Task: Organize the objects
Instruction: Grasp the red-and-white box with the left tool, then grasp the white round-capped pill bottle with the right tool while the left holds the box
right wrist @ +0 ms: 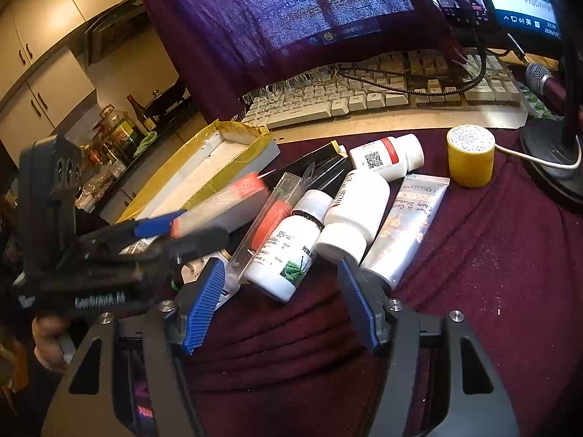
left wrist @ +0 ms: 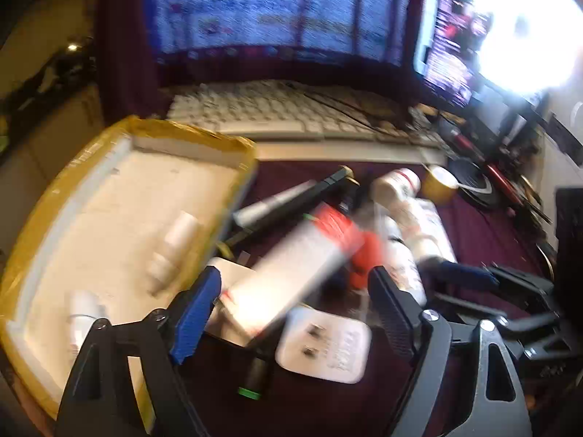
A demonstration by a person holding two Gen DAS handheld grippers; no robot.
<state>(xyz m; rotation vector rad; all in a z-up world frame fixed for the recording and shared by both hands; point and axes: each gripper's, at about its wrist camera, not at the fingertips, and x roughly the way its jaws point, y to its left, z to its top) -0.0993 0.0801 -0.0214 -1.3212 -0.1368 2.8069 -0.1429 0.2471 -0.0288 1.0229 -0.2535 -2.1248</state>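
Note:
A white box with a red end (left wrist: 302,266) lies slanted between the fingers of my left gripper (left wrist: 295,284), blurred. Its near corner sits by the left blue pad (left wrist: 196,309), and a gap shows on the right side. In the right wrist view the box (right wrist: 222,204) sticks out of the left gripper (right wrist: 200,225) beside the yellow-taped foam tray (right wrist: 237,127). The tray (left wrist: 226,145) holds two small white bottles (left wrist: 178,233). My right gripper (right wrist: 280,273) stands open and empty above the maroon cloth, just short of a dropper bottle (right wrist: 288,251) and a white bottle (right wrist: 349,211).
A hand cream tube (right wrist: 404,225), a red-labelled bottle (right wrist: 390,154), a yellow jar (right wrist: 470,156) and a clear pack (right wrist: 273,211) lie close together. A white plug adapter (left wrist: 324,346) lies under the left gripper. Behind are a keyboard (right wrist: 364,98) and a microphone stand base (right wrist: 554,160).

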